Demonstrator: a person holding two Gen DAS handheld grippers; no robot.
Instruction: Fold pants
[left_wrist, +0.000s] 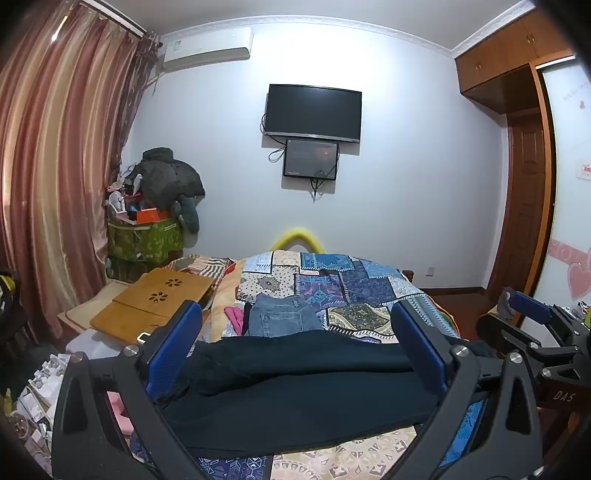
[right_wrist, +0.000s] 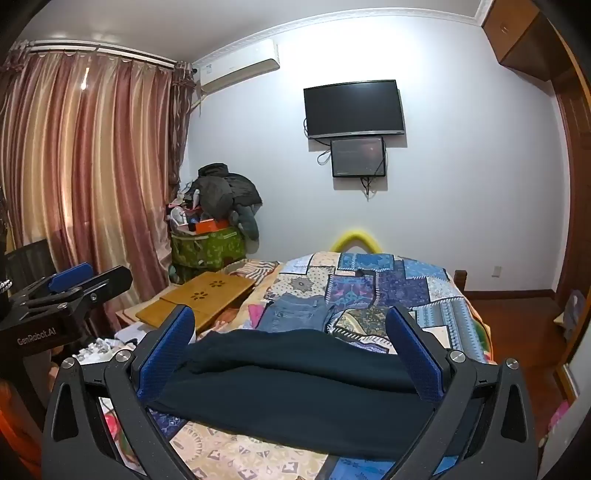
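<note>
Dark navy pants (left_wrist: 295, 384) lie folded across the near end of the patchwork bed cover (left_wrist: 354, 288); they also show in the right wrist view (right_wrist: 295, 384). My left gripper (left_wrist: 295, 317) is open, its blue pads wide apart, hovering just over the pants. My right gripper (right_wrist: 290, 319) is open too, above the same pants. Each gripper shows in the other's view, the right one (left_wrist: 532, 325) at the right and the left one (right_wrist: 74, 288) at the left. Neither holds cloth.
Folded blue jeans (left_wrist: 280, 317) lie just beyond the dark pants. A wooden lap desk (left_wrist: 155, 299) sits left of the bed. Clutter and a green bag (left_wrist: 144, 236) stand by the curtain. A wardrobe (left_wrist: 524, 147) and floor are to the right.
</note>
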